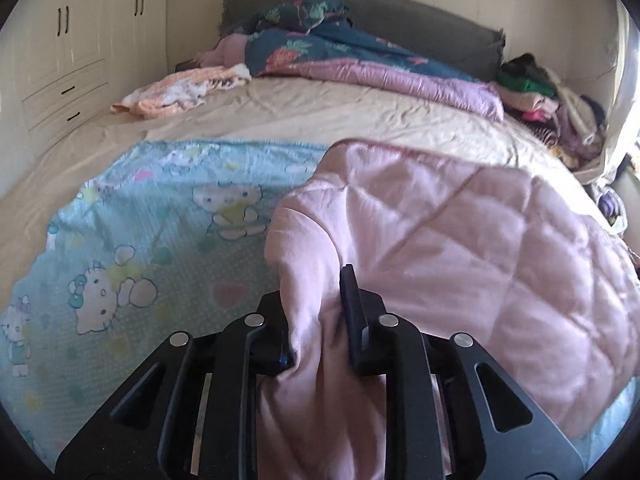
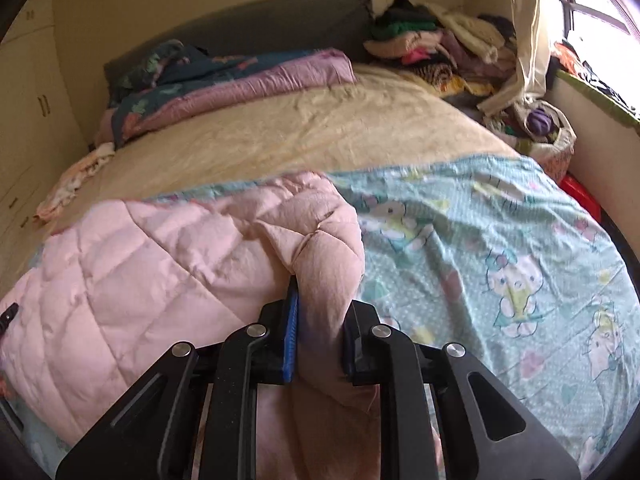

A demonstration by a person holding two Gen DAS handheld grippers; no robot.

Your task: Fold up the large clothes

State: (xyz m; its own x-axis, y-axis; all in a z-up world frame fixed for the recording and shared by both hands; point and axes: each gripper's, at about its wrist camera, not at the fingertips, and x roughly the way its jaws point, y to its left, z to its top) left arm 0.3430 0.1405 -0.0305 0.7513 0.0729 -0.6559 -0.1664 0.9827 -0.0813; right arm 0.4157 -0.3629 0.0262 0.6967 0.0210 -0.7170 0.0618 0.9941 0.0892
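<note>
A pink quilted blanket [image 1: 460, 240] lies folded over on its light blue cartoon-cat printed side [image 1: 132, 248] at the foot of the bed. My left gripper [image 1: 316, 312] is shut on a bunched pink edge of it, held just above the bed. In the right wrist view the same pink quilt [image 2: 132, 256] fills the left, and the blue printed side [image 2: 500, 248] fills the right. My right gripper [image 2: 320, 320] is shut on another bunched pink edge. The left gripper's tip [image 2: 10, 314] shows at the far left edge.
The bed has a beige sheet [image 1: 320, 112]. A dark floral and purple duvet [image 1: 360, 64] lies by the grey headboard [image 1: 440, 24]. A peach cloth [image 1: 180, 92] lies far left. A pile of clothes [image 2: 440, 44] sits at the far right corner. White wardrobes [image 1: 72, 60] stand left; a window [image 2: 592, 8] is right.
</note>
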